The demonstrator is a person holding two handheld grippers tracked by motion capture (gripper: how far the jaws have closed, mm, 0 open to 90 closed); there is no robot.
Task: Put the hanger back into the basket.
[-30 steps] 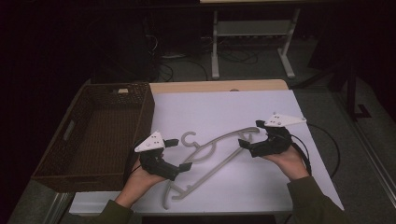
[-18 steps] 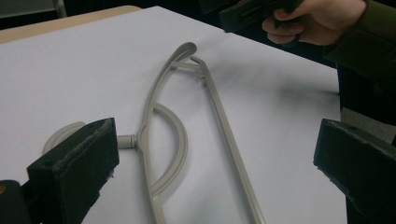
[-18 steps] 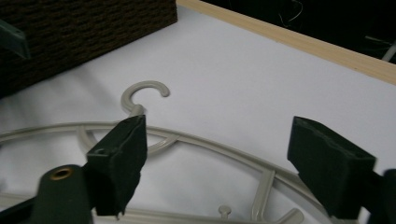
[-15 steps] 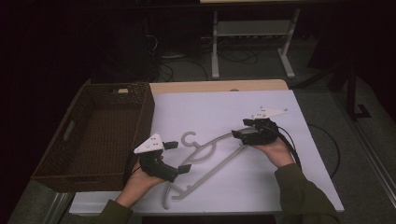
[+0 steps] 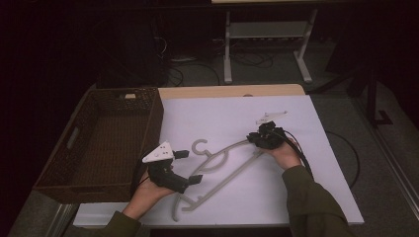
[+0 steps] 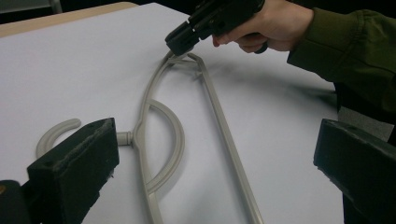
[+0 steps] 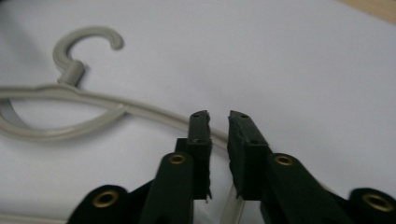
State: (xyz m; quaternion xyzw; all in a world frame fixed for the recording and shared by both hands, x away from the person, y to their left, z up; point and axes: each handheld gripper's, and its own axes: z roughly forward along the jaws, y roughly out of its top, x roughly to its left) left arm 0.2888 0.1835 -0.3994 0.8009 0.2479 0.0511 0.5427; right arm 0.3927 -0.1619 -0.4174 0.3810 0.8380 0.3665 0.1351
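A grey plastic hanger [image 5: 222,170] lies flat on the white table sheet [image 5: 296,197], its hook [image 5: 200,145] pointing left. My left gripper [image 5: 190,167] rests beside the hook with its jaws wide open; in its own view the hanger [image 6: 224,135] lies on the sheet between them, untouched by either. My right gripper [image 5: 252,139] points down at the hanger's far right end. Its jaws have just been closing. In the right gripper view the narrow gap [image 7: 219,123] sits over the hanger's arm [image 7: 93,100], pinching it. From the left gripper view, the right gripper [image 6: 180,44] sits on that corner.
A dark wicker basket [image 5: 153,123] stands at the left edge of the table, close to my left hand. A white metal stand [image 5: 267,29] and cables are on the floor beyond the table's far edge.
My right gripper has moved left and down onto the hanger's right end, and its jaws have gone from wide open to nearly together. The left gripper and the hanger stayed put.
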